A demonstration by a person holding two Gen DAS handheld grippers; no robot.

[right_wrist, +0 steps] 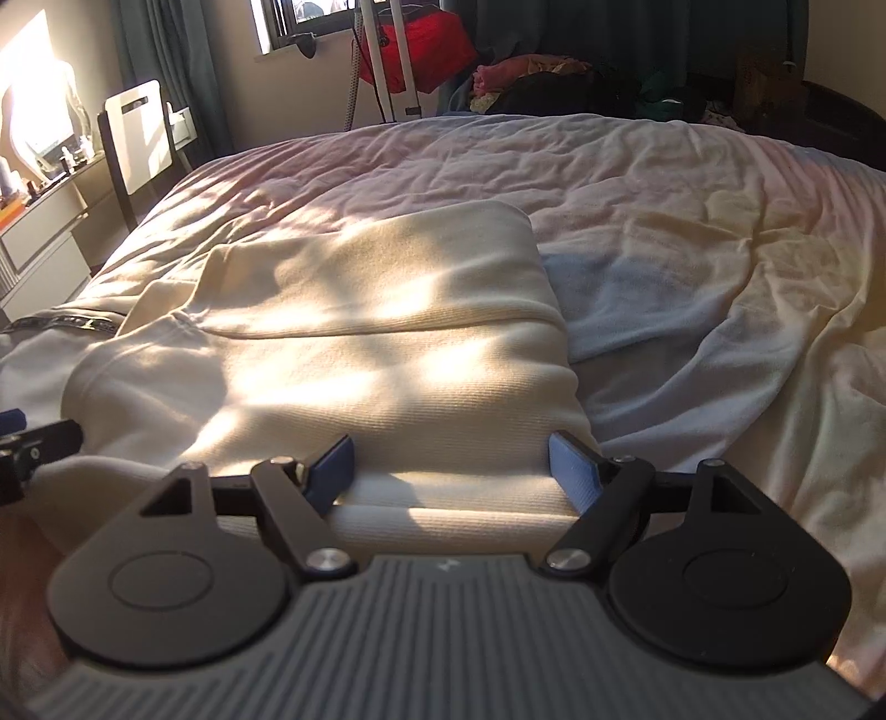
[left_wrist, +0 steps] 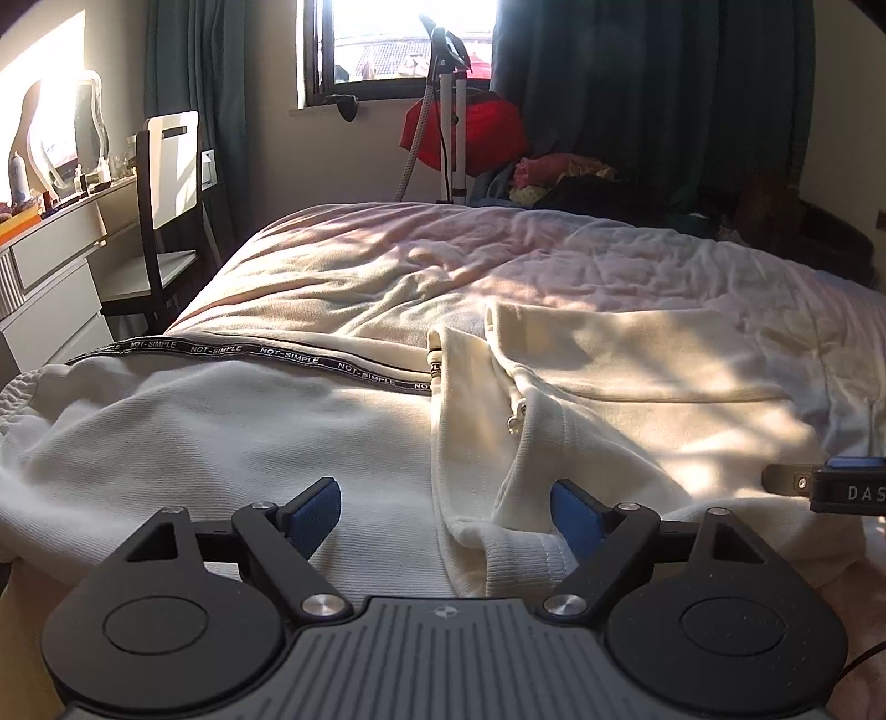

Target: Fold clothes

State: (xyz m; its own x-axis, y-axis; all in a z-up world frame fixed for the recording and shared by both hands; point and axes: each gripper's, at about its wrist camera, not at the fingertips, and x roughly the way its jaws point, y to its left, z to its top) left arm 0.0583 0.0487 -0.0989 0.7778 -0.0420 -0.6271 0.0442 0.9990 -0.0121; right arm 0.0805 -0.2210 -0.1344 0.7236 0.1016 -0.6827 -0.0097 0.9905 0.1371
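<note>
Your left gripper (left_wrist: 444,512) stands wide over the ribbed hem of the cream knit sweatshirt (left_wrist: 581,399) on the rumpled pale bed (left_wrist: 387,266); your right gripper (right_wrist: 449,468) gapes too, pads apparently clear. Next, pinch both hem corners. The black lettered tape (left_wrist: 249,354) lies well clear.

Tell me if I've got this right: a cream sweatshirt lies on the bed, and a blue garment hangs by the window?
Not quite. The garment by the window is red, not blue; the left wrist view shows it best. The rest holds: a cream sweatshirt lies on the bed.
</note>
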